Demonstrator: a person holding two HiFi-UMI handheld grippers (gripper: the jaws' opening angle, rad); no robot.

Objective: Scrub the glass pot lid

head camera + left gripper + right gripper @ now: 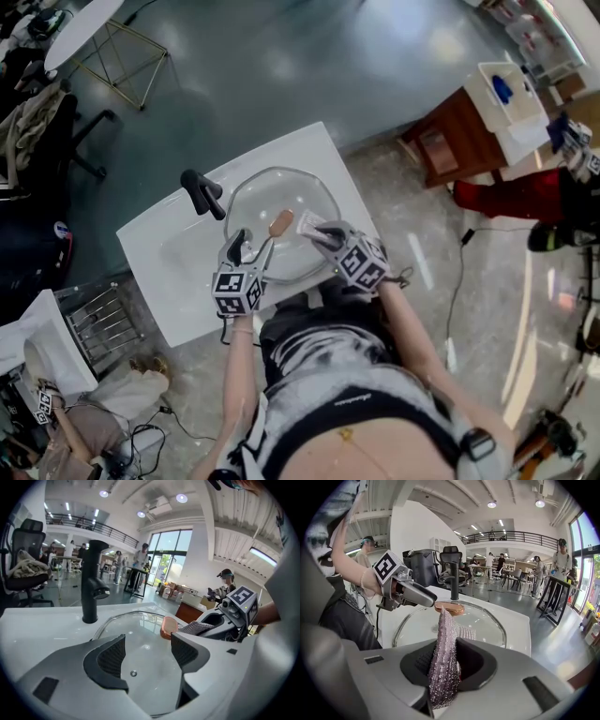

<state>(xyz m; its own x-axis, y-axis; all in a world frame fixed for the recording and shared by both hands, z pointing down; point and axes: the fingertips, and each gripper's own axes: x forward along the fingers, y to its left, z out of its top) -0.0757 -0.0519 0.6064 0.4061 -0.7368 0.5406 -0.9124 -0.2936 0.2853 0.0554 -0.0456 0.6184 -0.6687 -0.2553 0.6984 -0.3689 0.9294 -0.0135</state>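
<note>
A round glass pot lid (267, 211) with a tan oval knob (281, 223) lies over the white basin (173, 272). In the left gripper view the lid (140, 637) shows through the gap of my left gripper (146, 652), which stands open with nothing between its jaws, near the lid's front edge. My right gripper (443, 665) is shut on a silvery mesh scrubbing cloth (443, 663). The cloth (309, 225) rests on the lid just right of the knob (449, 607). In the head view the left gripper (244, 251) sits by the lid's near rim, the right gripper (323, 234) beside it.
A black faucet (202, 192) stands at the basin's far left edge, close to the lid. A wire rack (98, 323) sits on the floor to the left. A wooden side table (464, 136) with white bins stands at the right. Other people stand further back in the room.
</note>
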